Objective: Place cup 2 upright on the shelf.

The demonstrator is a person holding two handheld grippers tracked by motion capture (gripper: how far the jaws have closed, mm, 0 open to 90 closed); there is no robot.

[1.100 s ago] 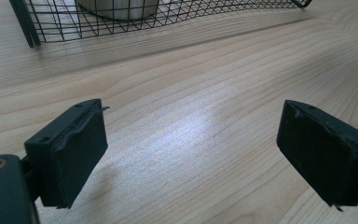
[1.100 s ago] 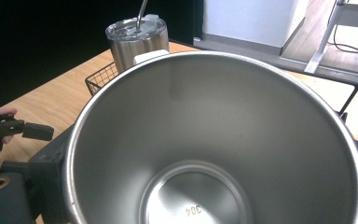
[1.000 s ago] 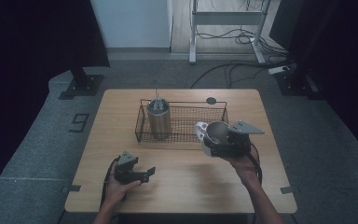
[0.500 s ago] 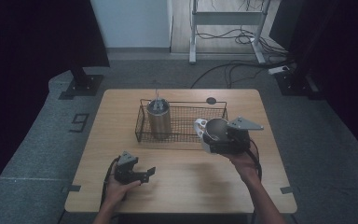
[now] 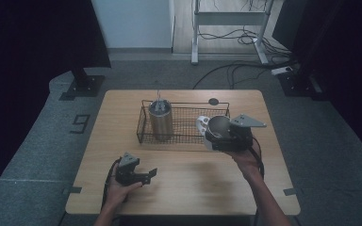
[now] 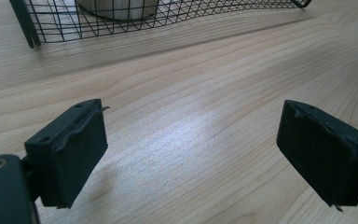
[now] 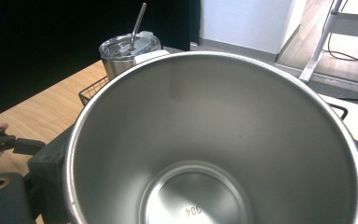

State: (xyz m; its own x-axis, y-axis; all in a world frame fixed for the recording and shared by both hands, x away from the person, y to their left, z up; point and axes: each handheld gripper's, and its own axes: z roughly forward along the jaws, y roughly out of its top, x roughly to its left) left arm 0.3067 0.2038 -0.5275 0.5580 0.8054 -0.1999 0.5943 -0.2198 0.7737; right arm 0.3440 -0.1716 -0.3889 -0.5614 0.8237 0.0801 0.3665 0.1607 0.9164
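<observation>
The high view looks forward and down from above the person's side, taking in the whole tabletop [image 5: 184,188] from well back. The left gripper view sits low and close over the wood, facing the wire basket [image 6: 168,18]. The right gripper view looks, probably tilted, straight into a steel cup [image 7: 214,140]; both gripper views share the lidded tumbler [image 7: 128,53].

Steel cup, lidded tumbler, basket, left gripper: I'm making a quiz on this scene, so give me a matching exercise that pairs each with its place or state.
Things:
1. open steel cup
2. lidded tumbler with straw
3. wire basket
4. left gripper

Places or states:
A. jaws wide apart over bare wood, holding nothing
B. stands upright at the basket's left end
C. held in the right gripper at the basket's right end
D. rests on the table, towards its far side

Pairs: 1-C, 2-B, 3-D, 4-A
</observation>
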